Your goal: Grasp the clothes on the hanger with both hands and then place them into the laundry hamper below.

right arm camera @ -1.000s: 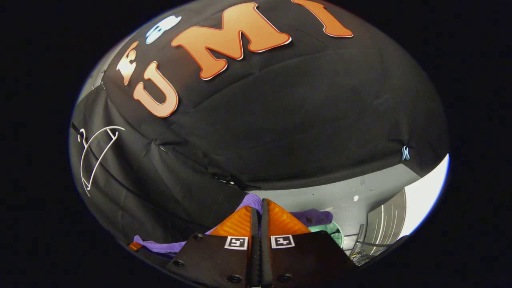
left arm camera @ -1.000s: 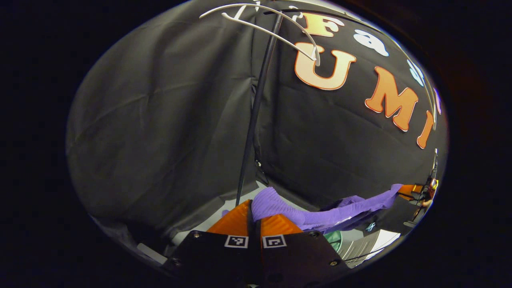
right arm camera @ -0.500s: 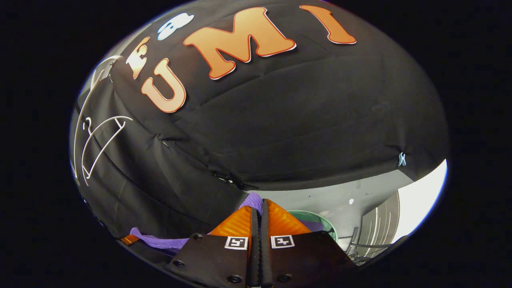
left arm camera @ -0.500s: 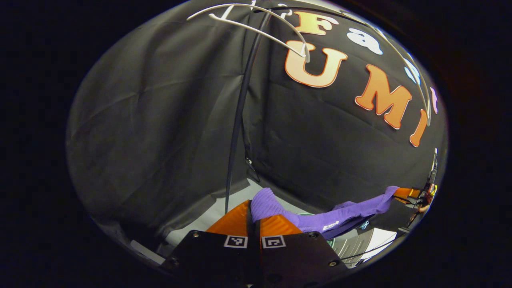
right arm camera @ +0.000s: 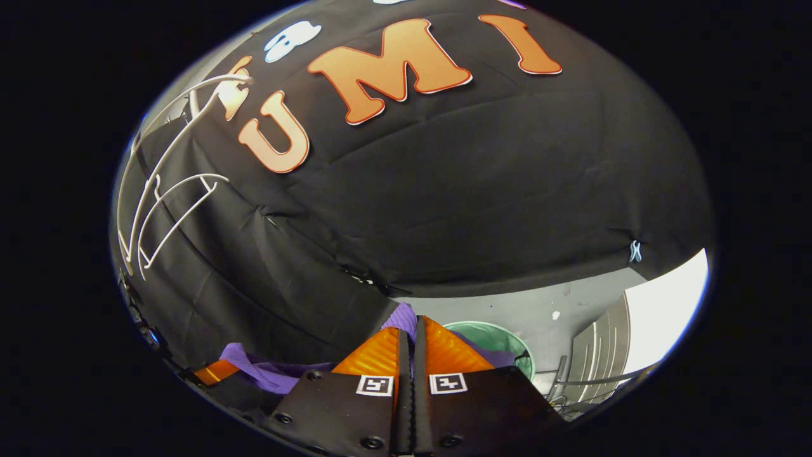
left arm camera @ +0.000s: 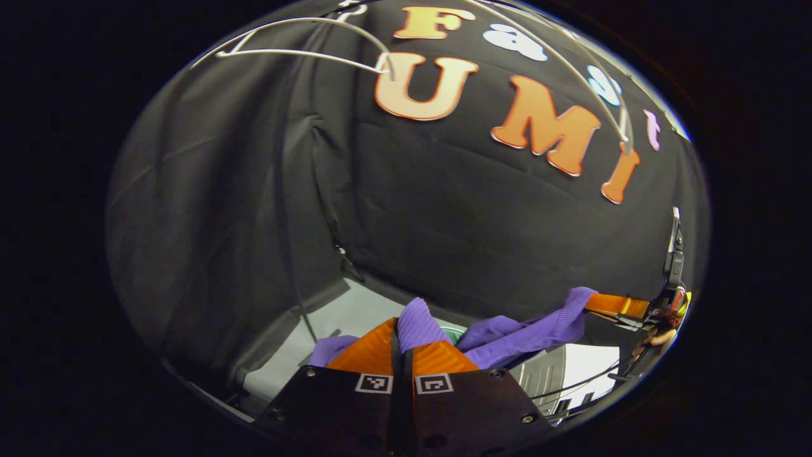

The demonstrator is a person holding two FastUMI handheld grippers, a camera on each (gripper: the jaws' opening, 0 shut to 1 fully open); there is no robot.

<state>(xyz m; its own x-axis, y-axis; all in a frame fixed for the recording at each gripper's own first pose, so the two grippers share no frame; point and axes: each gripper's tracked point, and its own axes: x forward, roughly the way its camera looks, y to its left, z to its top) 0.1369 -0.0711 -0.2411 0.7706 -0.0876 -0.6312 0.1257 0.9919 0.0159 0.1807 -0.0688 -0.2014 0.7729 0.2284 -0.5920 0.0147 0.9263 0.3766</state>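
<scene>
A purple knitted garment (left arm camera: 507, 333) stretches between both grippers. My left gripper (left arm camera: 401, 330) is shut on one end of it, a fold sticking up between the fingers. At the far right of the left gripper view the right gripper (left arm camera: 625, 306) pinches the other end. In the right gripper view my right gripper (right arm camera: 411, 327) is shut on purple cloth (right arm camera: 401, 315), and the garment (right arm camera: 266, 371) trails left to the left gripper (right arm camera: 212, 371). The green laundry hamper (right arm camera: 501, 339) sits on the floor just beyond the right fingers. Bare white hangers (left arm camera: 298, 41) (right arm camera: 165, 216) hang above.
A black clothes-rack pole (left arm camera: 288, 209) stands in front of the black cloth wall. The grey floor (right arm camera: 571, 311) lies below, with a metal frame (right arm camera: 596, 355) and cables at the right. A hand (left arm camera: 656, 336) holds the right gripper.
Both grippers have dropped lower and come closer together with the garment, which now sags more. The hangers have slid up and left in view, and more of the hamper rim shows.
</scene>
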